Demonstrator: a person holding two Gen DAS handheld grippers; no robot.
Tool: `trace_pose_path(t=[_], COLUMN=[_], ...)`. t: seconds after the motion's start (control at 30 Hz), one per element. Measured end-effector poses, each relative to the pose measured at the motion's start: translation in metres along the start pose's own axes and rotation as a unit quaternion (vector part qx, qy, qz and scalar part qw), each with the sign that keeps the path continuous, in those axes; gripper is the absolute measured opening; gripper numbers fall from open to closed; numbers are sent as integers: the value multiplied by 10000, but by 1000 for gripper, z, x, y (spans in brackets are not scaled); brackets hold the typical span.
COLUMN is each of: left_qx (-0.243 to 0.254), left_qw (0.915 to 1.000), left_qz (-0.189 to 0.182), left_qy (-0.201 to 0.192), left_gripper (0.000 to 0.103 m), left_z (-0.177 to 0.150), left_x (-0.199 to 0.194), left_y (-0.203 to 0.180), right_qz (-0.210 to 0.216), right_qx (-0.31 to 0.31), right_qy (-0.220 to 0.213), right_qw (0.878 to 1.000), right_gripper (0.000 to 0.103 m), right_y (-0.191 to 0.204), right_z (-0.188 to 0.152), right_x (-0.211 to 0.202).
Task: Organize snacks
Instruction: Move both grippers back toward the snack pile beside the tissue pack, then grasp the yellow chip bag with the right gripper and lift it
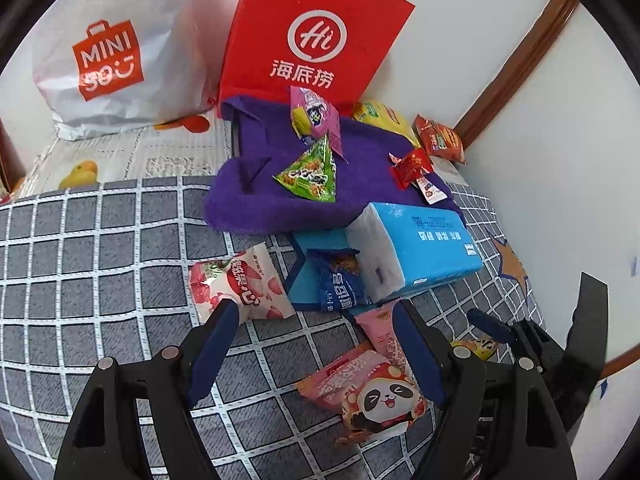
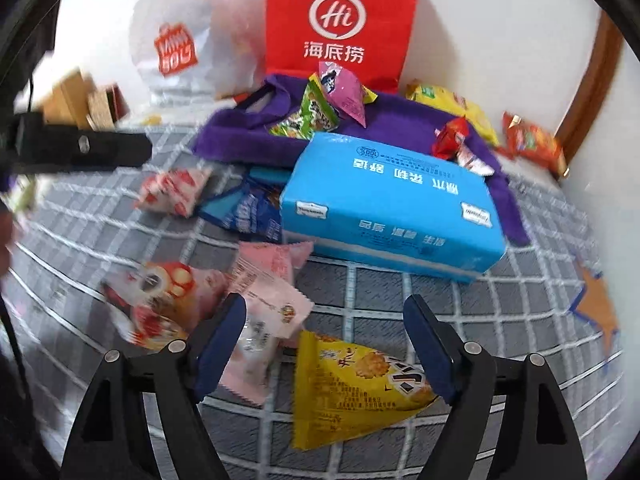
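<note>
Snack packets lie scattered on a grey checked bed cover (image 1: 100,240). My left gripper (image 1: 316,312) is open above a pink panda packet (image 1: 368,392), with a strawberry packet (image 1: 236,286) by its left finger. My right gripper (image 2: 324,312) is open over a yellow triangular packet (image 2: 352,384) and a pink packet (image 2: 264,300). A green triangular packet (image 1: 312,172) and a purple packet (image 1: 316,114) rest on a purple cloth bag (image 1: 280,196). A dark blue packet (image 1: 340,280) leans by a blue tissue pack (image 1: 420,244). The right gripper shows in the left wrist view (image 1: 520,340).
A red paper bag (image 1: 312,36) and a white MINISO bag (image 1: 108,52) stand against the wall. Red and yellow packets (image 1: 436,140) lie in the far corner. A white wall with wooden trim (image 1: 512,64) borders the bed on the right.
</note>
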State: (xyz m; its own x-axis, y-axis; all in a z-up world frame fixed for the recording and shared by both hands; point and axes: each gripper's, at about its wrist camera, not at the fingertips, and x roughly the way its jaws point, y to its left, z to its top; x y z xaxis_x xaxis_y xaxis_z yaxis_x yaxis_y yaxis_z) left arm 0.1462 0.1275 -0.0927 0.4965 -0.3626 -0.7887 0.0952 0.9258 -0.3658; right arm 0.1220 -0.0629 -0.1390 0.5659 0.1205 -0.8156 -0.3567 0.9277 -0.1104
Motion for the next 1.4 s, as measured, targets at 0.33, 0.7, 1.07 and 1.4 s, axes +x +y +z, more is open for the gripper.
trace_pose_path(t=[0.33, 0.7, 1.07, 1.4], left_qx=[-23, -20, -123, -279], left_qw=[9999, 10000, 9999, 9994], left_qz=[63, 24, 63, 195], left_qy=[-118, 19, 67, 32], left_gripper=[78, 78, 78, 78], left_z=[-1, -6, -5, -5], left_x=[2, 12, 17, 11], left_y=[11, 14, 19, 25], right_qz=[-298, -424, 186, 580], right_qx=[197, 449, 751, 987], right_qy=[115, 247, 352, 21], right_qw=[9993, 9978, 9964, 9934], right_gripper=[81, 79, 16, 8], right_y=[-34, -56, -63, -76], right_z=[-2, -8, -17, -12], right_x=[10, 27, 34, 12])
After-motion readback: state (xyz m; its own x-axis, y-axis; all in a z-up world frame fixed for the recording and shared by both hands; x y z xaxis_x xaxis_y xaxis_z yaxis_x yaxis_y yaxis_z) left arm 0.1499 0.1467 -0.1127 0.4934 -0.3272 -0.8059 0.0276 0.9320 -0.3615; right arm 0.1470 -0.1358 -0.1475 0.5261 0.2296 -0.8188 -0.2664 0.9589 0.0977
